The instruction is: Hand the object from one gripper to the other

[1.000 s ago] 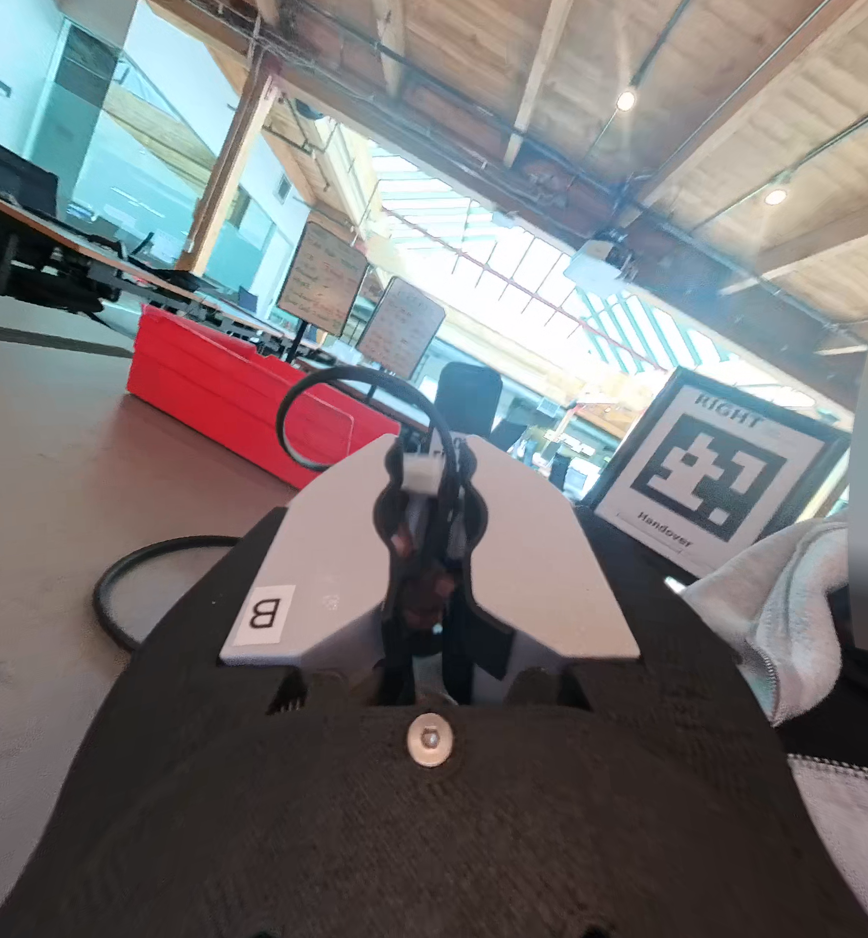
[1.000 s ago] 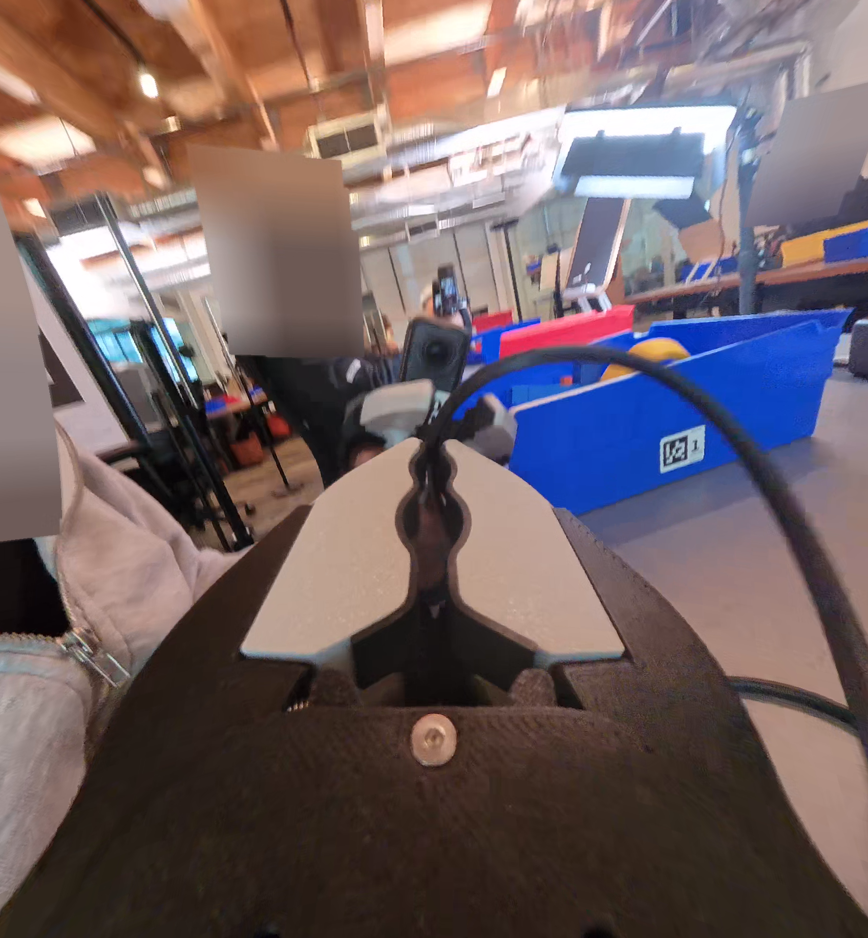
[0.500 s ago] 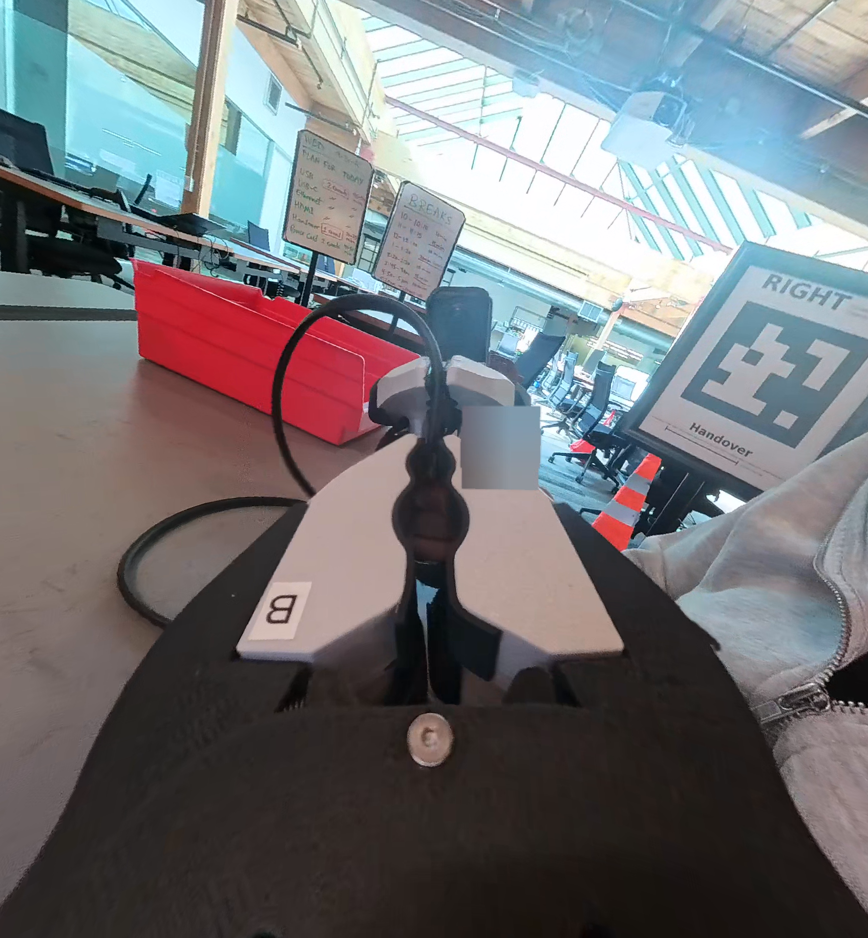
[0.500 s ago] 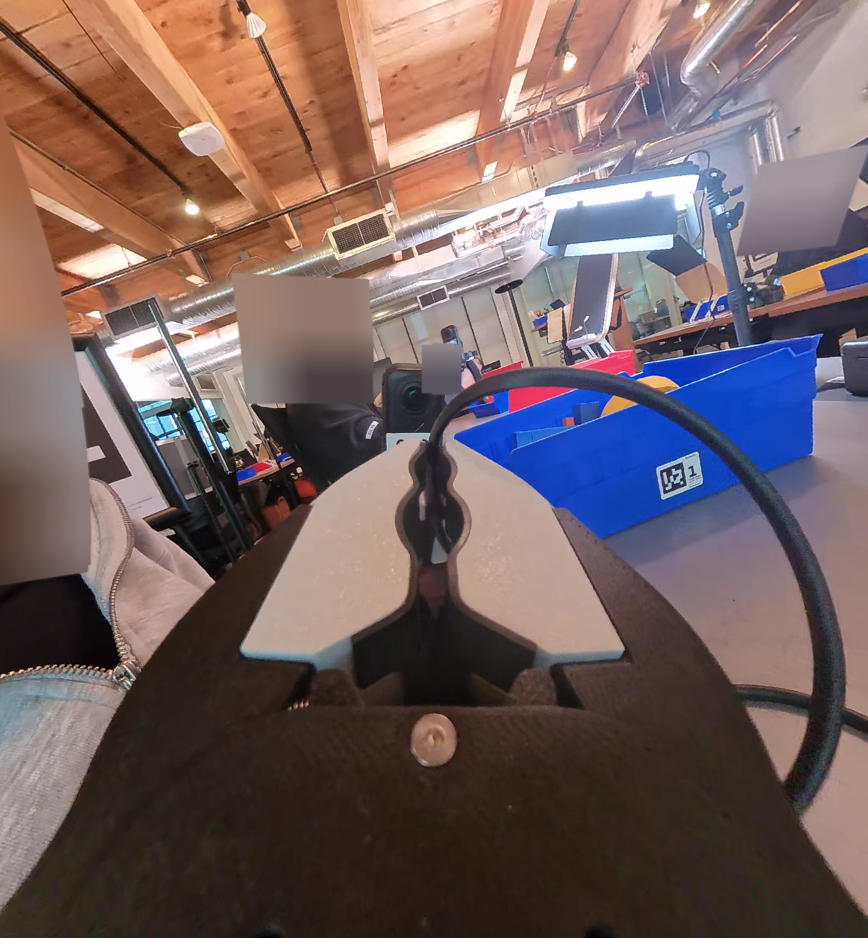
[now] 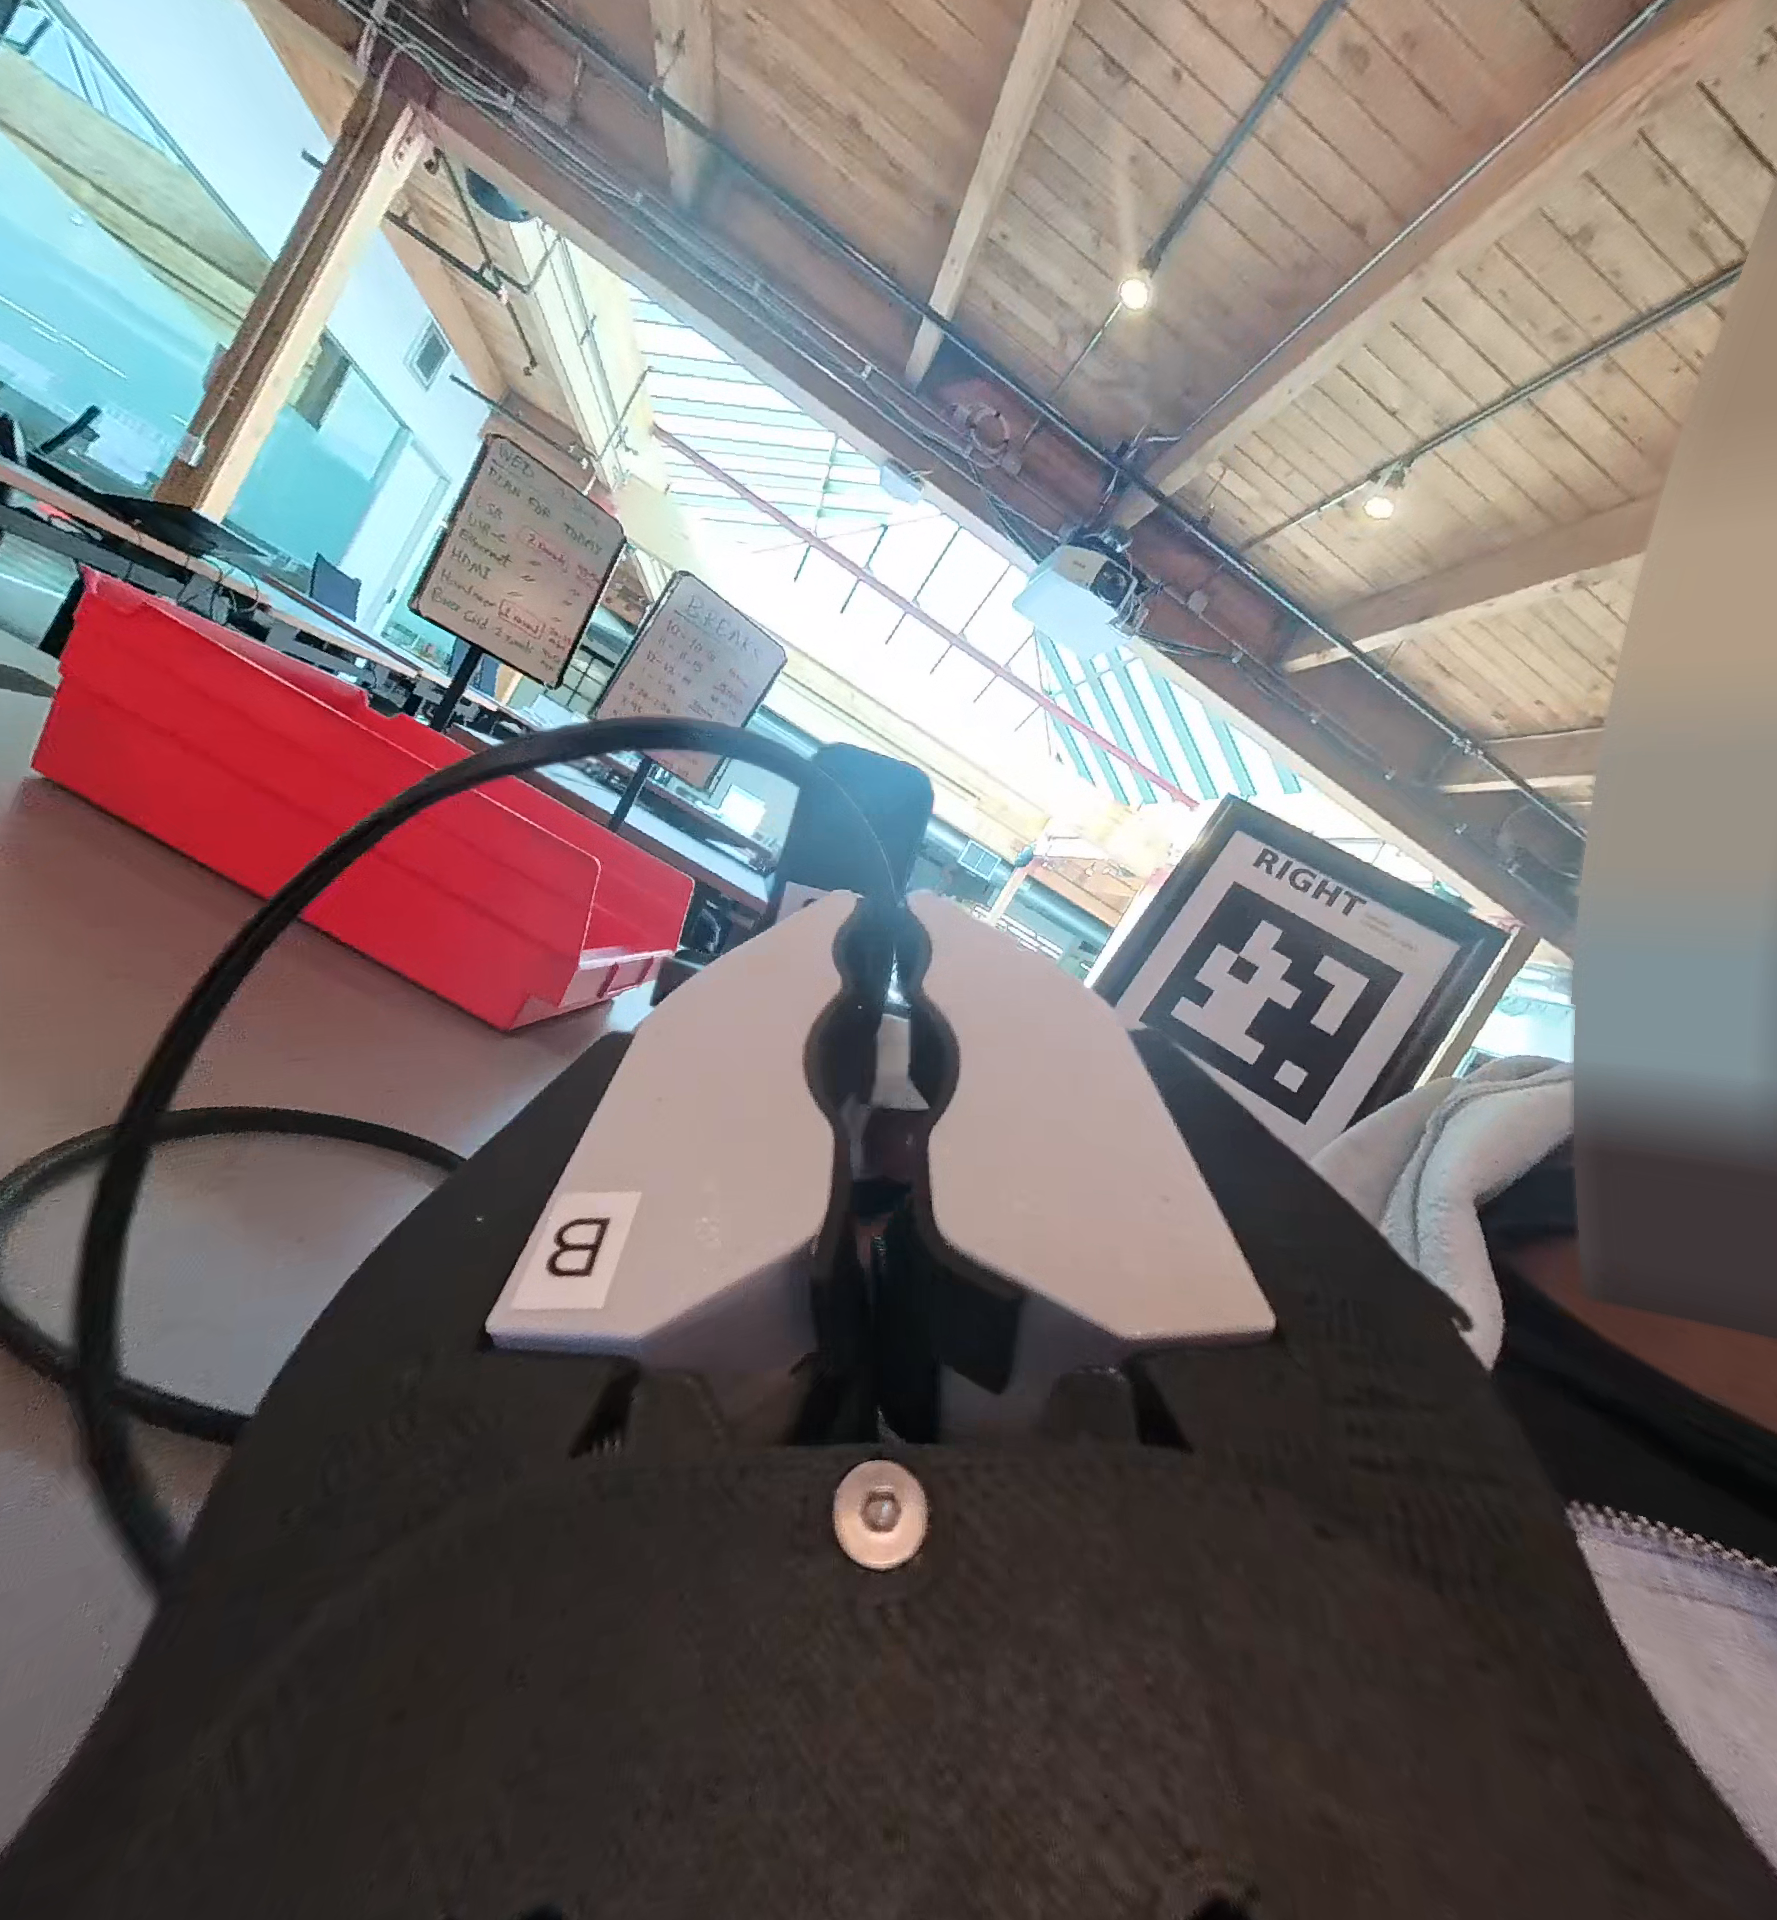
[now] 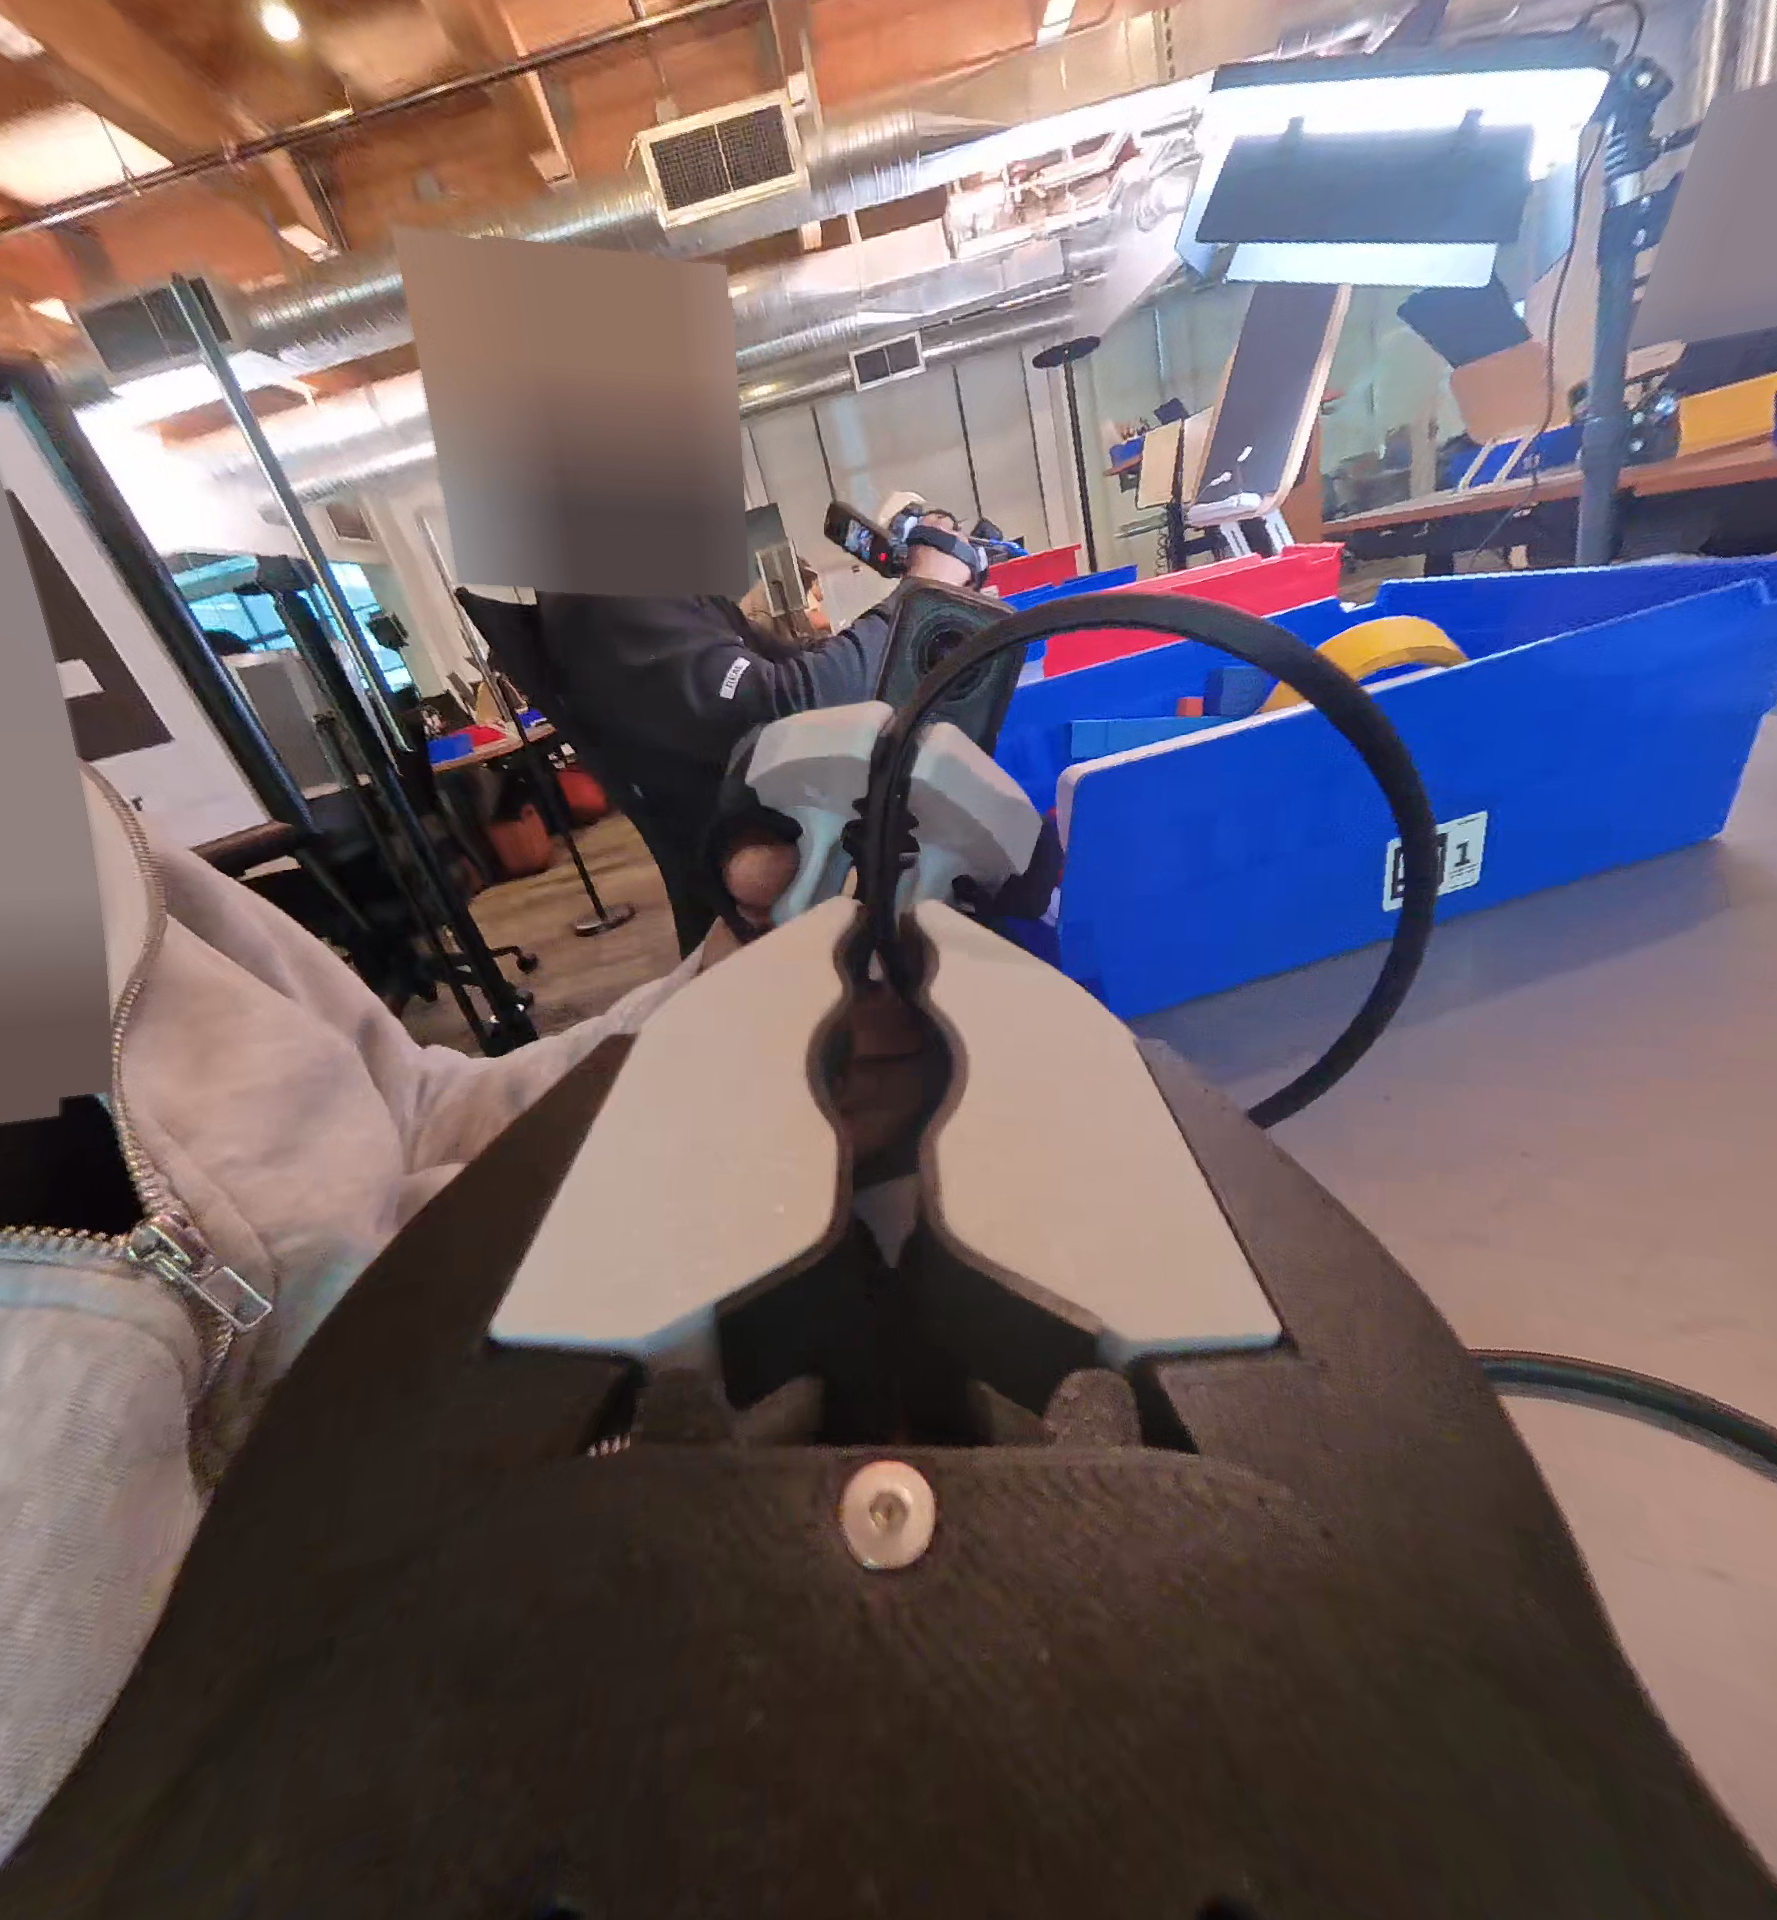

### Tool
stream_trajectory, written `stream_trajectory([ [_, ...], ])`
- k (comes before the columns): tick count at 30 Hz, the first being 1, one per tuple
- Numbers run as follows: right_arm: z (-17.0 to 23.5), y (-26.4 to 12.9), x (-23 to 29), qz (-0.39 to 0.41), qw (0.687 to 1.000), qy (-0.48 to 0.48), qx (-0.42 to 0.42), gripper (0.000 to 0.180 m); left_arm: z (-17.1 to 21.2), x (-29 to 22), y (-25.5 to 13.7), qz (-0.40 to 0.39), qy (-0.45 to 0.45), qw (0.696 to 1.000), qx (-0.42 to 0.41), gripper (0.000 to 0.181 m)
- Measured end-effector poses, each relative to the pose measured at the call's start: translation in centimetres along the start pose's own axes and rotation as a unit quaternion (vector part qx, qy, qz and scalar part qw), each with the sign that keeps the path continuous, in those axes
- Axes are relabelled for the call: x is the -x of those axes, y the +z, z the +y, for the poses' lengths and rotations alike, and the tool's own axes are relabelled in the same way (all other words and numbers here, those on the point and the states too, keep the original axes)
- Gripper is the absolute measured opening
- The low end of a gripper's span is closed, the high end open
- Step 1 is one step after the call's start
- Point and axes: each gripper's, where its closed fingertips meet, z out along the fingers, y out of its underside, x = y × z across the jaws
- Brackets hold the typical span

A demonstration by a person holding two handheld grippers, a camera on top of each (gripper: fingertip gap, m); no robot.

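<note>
Both grippers meet tip to tip, the left gripper [image 5: 879, 920] and right gripper [image 6: 884, 920] each pinching the black cable [image 6: 1372, 748], which arcs sideways between them.

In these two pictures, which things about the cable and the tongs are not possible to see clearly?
- Left wrist view: the black cable end is hidden inside the shut left tongs, and its lower loop is blurred.
- Right wrist view: the right tongs hide how deep the cable sits in them.
- Right wrist view: the cable on the table is cut off by the right edge.
- Right wrist view: the blue bin wall hides most of its contents.
</note>
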Motion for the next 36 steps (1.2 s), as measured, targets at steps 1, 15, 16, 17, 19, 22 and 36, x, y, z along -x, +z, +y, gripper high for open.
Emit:
stream_trajectory([
  [1, -0.1, -0.1, 0.0, 0.001, 1.000, -0.005, 0.000, 0.005, -0.1, 0.1, 0.0, -0.003, -0.002, 1.000, -0.004, 0.004],
  [15, -3.1, -1.8, 0.3, -0.060, 0.988, 0.097, -0.104, 0.003, 4.2, 1.7, 0.9, -0.087, 0.139, 0.976, 0.140, 0.014],
  [16, -3.0, -1.7, 0.3, -0.059, 0.989, 0.093, -0.100, 0.003, 4.3, 1.5, 1.0, -0.078, 0.142, 0.977, 0.140, 0.008],
  [17, -3.1, -1.7, 0.3, -0.058, 0.989, 0.092, -0.101, 0.003, 4.2, 1.3, 1.0, -0.074, 0.139, 0.978, 0.137, 0.006],
  [19, -3.4, -1.9, 0.0, -0.049, 0.988, 0.094, -0.113, 0.005, 3.6, 1.1, 0.9, -0.067, 0.127, 0.982, 0.120, 0.004],
  [22, -3.6, -2.1, -0.1, -0.043, 0.988, 0.085, -0.119, 0.012, 1.6, 0.7, 0.5, -0.049, 0.077, 0.994, 0.056, 0.004],
  [36, 0.2, -0.3, -0.5, 0.026, 0.999, -0.040, 0.020, 0.007, -0.5, 0.2, -0.2, -0.012, 0.005, 1.000, -0.013, 0.004],
])
